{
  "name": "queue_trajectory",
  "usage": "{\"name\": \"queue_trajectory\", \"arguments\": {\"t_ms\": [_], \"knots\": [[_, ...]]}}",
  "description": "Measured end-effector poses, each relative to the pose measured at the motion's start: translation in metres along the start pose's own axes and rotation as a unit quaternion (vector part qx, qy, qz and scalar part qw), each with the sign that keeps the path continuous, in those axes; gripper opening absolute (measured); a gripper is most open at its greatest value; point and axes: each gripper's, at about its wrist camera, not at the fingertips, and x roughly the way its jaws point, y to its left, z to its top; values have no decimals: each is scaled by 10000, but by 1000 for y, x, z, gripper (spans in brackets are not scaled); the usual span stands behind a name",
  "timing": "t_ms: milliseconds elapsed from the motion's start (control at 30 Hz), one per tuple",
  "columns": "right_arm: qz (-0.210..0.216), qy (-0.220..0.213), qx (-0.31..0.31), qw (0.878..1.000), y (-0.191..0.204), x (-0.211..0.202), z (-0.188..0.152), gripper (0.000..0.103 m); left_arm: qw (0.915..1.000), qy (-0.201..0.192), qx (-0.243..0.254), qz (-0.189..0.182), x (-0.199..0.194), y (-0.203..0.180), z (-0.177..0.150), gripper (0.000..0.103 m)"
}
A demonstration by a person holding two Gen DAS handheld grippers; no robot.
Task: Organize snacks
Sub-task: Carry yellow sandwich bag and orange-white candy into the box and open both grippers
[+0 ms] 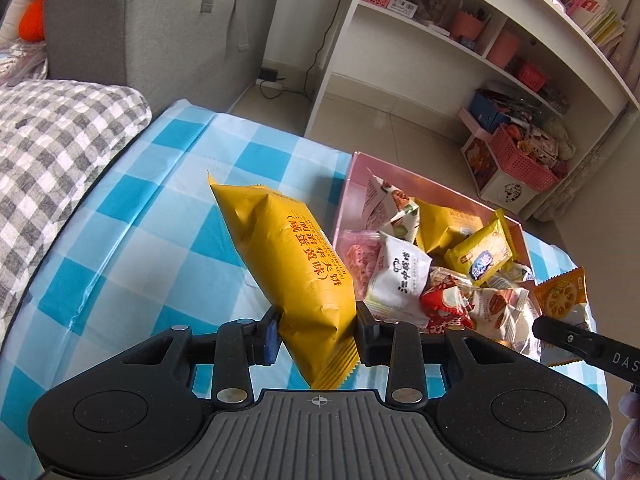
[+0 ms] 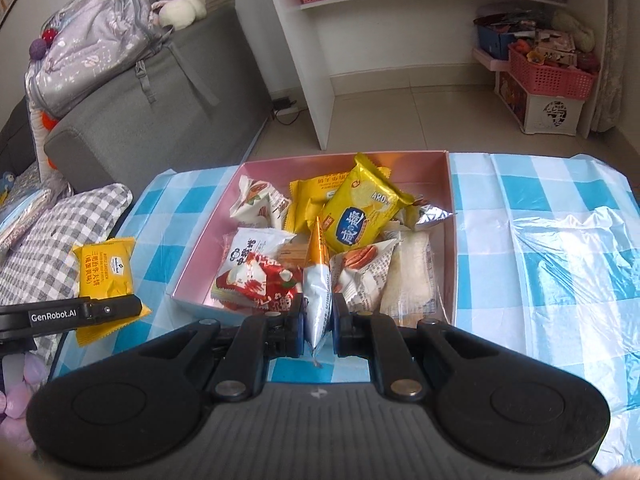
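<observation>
1. Snacks fill the pink box (image 2: 448, 216) on the blue-checked tablecloth (image 2: 520, 184).
2. Left gripper (image 1: 316, 330) pinches a yellow packet (image 1: 292, 264) by its lower end, clear of the cloth, left of the box.
3. Right gripper (image 2: 318, 316) is pressed tight on a thin orange-and-white sachet (image 2: 318, 280), held edge-on at the box's near wall.
4. Grey sofa (image 2: 132, 112) and white shelves (image 2: 400, 0) stand behind.

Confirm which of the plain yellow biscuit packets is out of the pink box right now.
The one clamped in the left gripper: yellow packet, held above the checked cloth. Its twin lies inside the pink box.
</observation>
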Motion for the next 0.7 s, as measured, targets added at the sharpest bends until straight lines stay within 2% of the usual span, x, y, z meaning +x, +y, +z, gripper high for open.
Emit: {"name": "queue_trajectory", "arguments": {"t_ms": [100, 367, 633, 700], "knots": [[34, -171, 198, 9997, -8, 2, 6, 11, 9999, -51, 120, -83, 12, -13, 3, 33], [165, -412, 394, 9982, -11, 14, 13, 11, 9987, -148, 479, 54, 36, -42, 8, 33], [231, -449, 554, 9972, -13, 22, 15, 12, 9984, -166, 502, 193, 54, -45, 12, 34], [236, -441, 545, 9973, -13, 23, 15, 14, 9977, -211, 611, 224, 55, -47, 12, 38]]}}
